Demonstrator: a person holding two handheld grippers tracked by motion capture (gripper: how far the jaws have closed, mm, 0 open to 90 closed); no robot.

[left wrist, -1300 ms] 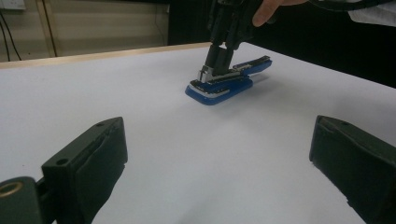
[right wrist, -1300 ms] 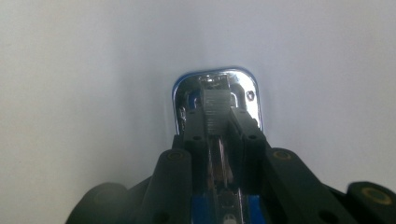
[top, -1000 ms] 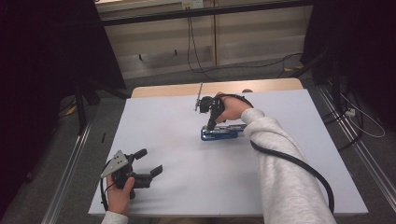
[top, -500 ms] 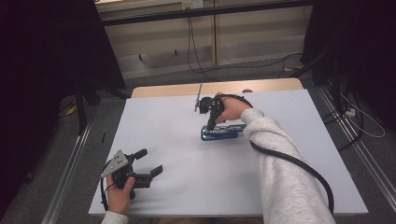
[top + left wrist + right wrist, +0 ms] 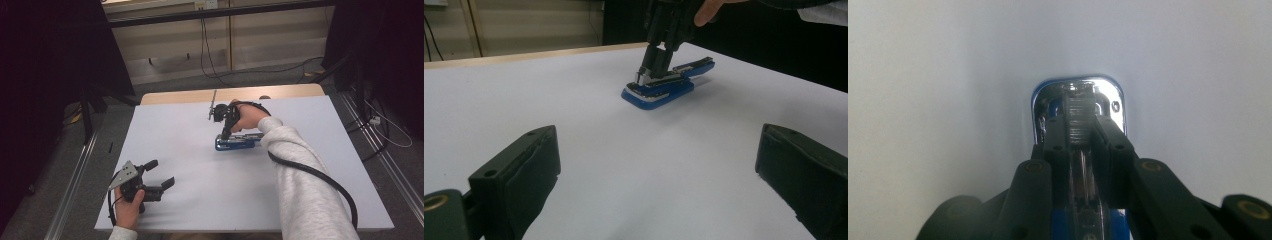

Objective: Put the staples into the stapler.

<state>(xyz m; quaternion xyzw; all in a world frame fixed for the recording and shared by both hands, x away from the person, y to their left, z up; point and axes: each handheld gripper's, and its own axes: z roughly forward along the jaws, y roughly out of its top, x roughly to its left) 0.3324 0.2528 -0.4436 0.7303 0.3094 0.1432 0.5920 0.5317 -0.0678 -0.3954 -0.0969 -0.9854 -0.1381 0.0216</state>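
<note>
A blue stapler (image 5: 239, 144) lies on the white table (image 5: 200, 200), just beyond its middle. My right gripper (image 5: 224, 135) points down onto the stapler's front end. In the right gripper view the stapler's (image 5: 1079, 97) chrome staple rail sits between the black jaws of the right gripper (image 5: 1079, 127), which are shut on it from both sides. In the left gripper view the stapler (image 5: 659, 91) lies ahead with the right gripper (image 5: 645, 77) standing on it. My left gripper (image 5: 161, 173) rests at the near left, open, with nothing between its fingers (image 5: 521, 170).
A bare wooden strip (image 5: 175, 96) runs along the table's far edge. The right gripper's black cable (image 5: 320, 175) trails over the grey sleeve. Metal rails (image 5: 75, 175) flank the table, and cables (image 5: 385, 127) lie on the floor at the right.
</note>
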